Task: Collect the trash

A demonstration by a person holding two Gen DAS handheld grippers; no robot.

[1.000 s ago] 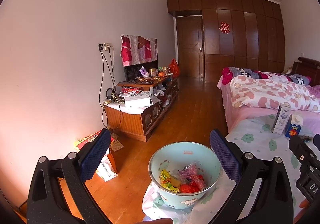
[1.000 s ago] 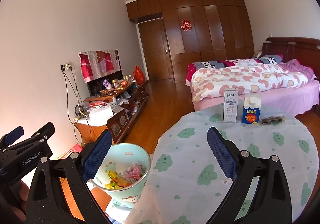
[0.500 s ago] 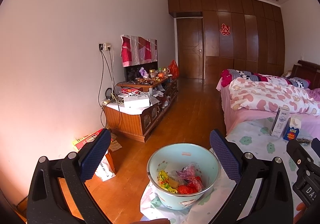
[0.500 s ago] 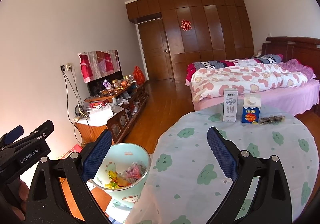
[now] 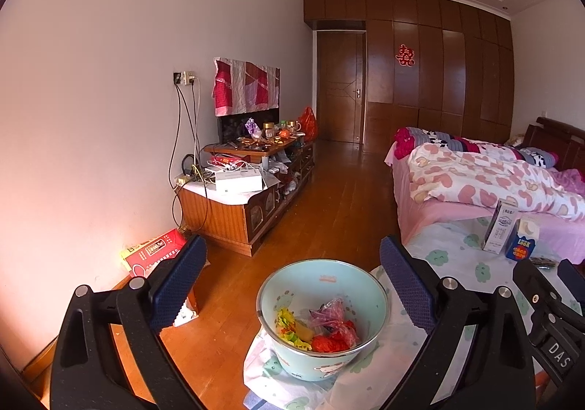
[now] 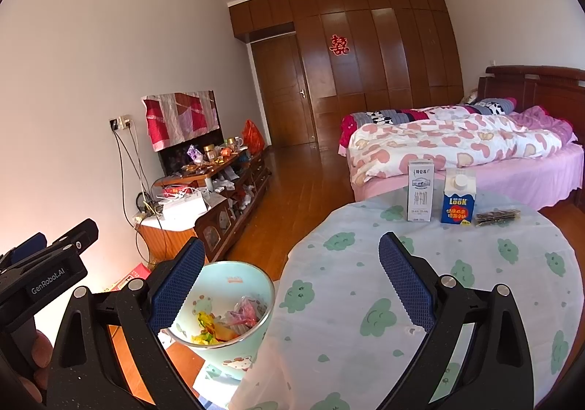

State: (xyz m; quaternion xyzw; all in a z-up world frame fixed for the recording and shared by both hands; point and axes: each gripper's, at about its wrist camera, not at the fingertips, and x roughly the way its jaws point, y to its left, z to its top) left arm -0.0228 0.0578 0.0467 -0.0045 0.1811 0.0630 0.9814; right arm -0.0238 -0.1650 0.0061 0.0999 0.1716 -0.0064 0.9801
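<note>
- Trash already collected is seen in the pale blue bin [image 5: 321, 315], which stands low beside the round table [image 6: 438, 282]; wrappers in yellow, red and purple lie at its bottom.
- Three items are left at the far edge of the table: a white milk carton [image 6: 420, 190], a blue carton [image 6: 459, 201] just beside it, and a dark flat packet [image 6: 497, 216] to the right.
- The left gripper [image 5: 289, 285] is held wide apart and empty above the bin; the right gripper [image 6: 289, 282] is likewise spread wide and empty, over the near part of the table.
- The step in hand is judged to be the pause between pickups, with nothing gripped.
- A forward reach across the tablecloth is called for next, most likely by the right gripper, so that one carton is straddled squarely and not toppled.
</note>
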